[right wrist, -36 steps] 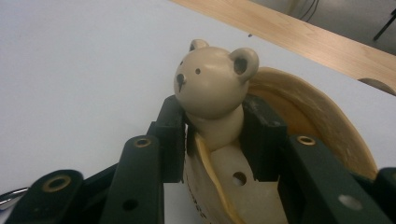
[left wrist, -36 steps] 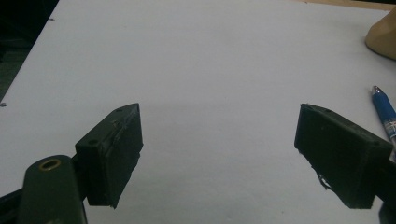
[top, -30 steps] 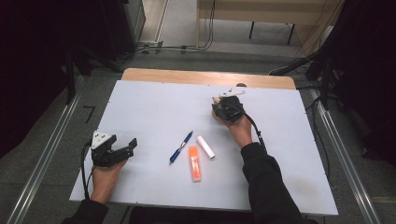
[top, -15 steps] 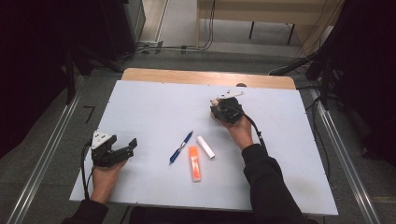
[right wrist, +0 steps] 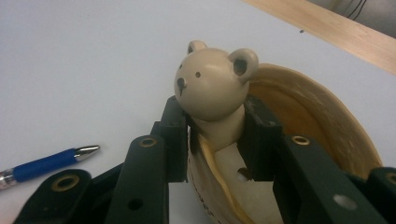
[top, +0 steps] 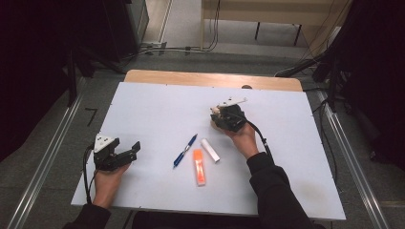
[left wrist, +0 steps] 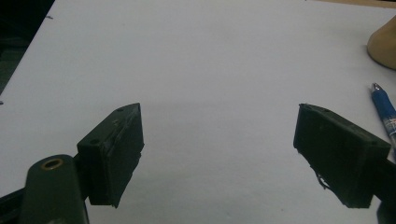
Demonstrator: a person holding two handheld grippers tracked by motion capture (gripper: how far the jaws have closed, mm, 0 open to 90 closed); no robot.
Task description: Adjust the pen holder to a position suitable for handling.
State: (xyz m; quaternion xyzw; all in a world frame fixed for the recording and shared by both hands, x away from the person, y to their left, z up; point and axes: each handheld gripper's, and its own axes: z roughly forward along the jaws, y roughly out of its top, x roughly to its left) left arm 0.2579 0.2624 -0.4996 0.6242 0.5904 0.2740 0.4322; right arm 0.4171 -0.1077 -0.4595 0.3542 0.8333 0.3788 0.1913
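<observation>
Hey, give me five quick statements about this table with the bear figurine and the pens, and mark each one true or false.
1. The right gripper is clamped on the beige bear-shaped figurine. True.
2. The left gripper holds the blue ballpoint pen. False: its jaws stand open over the bare white table top, with nothing between them.
3. The orange highlighter marker lies between the two hands. True.
4. The small white cylinder stands upright on the wooden strip at the far edge. False: it lies flat on the white surface, beside the orange marker.
5. The blue pen lies to the left of the orange marker in the high view. True.
</observation>
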